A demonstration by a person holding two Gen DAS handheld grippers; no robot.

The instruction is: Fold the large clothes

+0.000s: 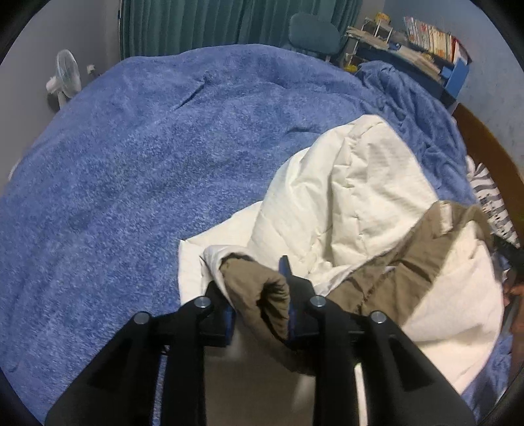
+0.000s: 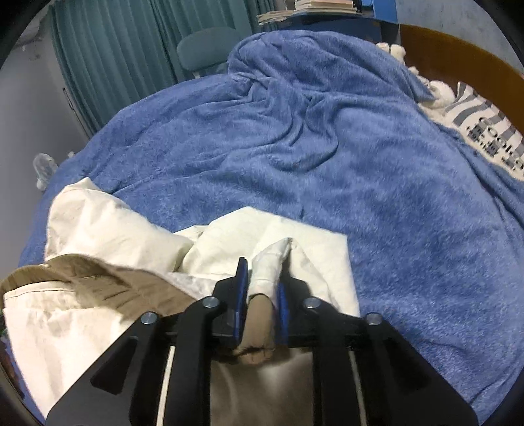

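Note:
A large cream quilted garment [image 1: 357, 193] with tan lining [image 1: 393, 278] lies bunched on the blue fleece blanket [image 1: 147, 157]. My left gripper [image 1: 253, 281] stands at the garment's near left edge. A loose, puffed fold of tan lining [image 1: 258, 295] sits between its blue pads, unpinched, so the jaws are open. In the right wrist view the same garment [image 2: 108, 229] spreads to the left. My right gripper [image 2: 262, 278] is at its near right corner. A thick roll of cream and tan cloth [image 2: 262, 295] rests slackly between its parted pads.
The blanket [image 2: 360, 164] covers the whole bed and is rumpled at the far end. A striped pillow [image 2: 484, 121] lies by the wooden headboard [image 2: 458, 52]. Beyond the bed stand a fan [image 1: 65, 75], green curtains [image 1: 213, 23], a chair [image 1: 314, 32] and a cluttered shelf [image 1: 425, 39].

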